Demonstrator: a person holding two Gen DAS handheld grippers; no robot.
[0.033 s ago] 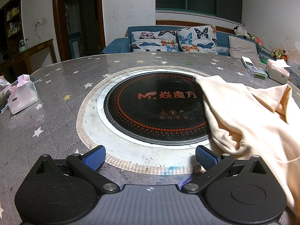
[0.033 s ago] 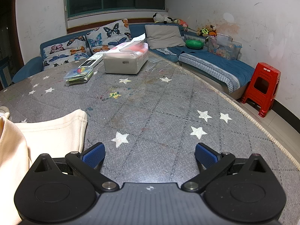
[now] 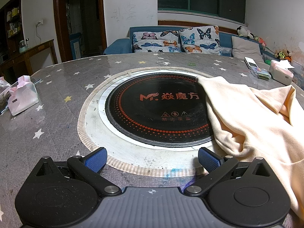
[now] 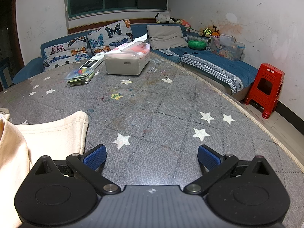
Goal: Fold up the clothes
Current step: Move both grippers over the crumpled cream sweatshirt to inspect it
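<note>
a cream garment is seen crumpled on the star-patterned worktop, partly draped over the round black hob. the left gripper and right gripper are held with jaws fully spread, nothing gripped; the garment lies between them.

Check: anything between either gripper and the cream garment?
Nothing visible. Crumpled cream fabric garment lies just right of the open left gripper and just left of the open right gripper; only bare grey star-patterned tablecloth between.
</note>
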